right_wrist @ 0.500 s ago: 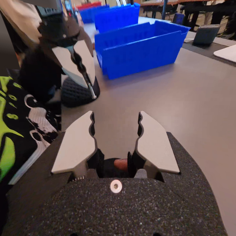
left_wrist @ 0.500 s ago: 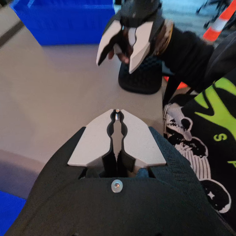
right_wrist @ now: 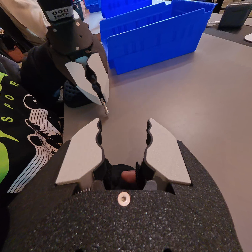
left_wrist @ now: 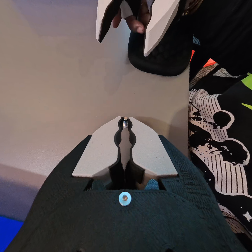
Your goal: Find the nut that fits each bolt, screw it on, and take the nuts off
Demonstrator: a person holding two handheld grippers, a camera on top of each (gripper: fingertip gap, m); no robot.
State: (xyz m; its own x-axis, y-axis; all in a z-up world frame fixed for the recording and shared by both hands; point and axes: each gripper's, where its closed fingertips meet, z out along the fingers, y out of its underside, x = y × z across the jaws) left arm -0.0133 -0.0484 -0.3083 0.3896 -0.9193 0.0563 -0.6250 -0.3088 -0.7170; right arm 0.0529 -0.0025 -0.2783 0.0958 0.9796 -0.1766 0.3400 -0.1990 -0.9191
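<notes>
While left tongs (left_wrist: 125,118) pinch slim steel bolt (right_wrist: 105,108) | right tongs (right_wrist: 123,120) agape

Grey table (right_wrist: 190,109), blue bins (right_wrist: 156,40) behind.

Left gripper (left_wrist: 125,118) pinching a small silver bolt (left_wrist: 125,123) over the grey table (left_wrist: 61,88).

The jaws are closed on the bolt at their tips. Farther off, the right gripper (left_wrist: 122,48) hangs with its jaws apart, above a black textured pad (left_wrist: 163,64) lying at the table's right edge.
</notes>
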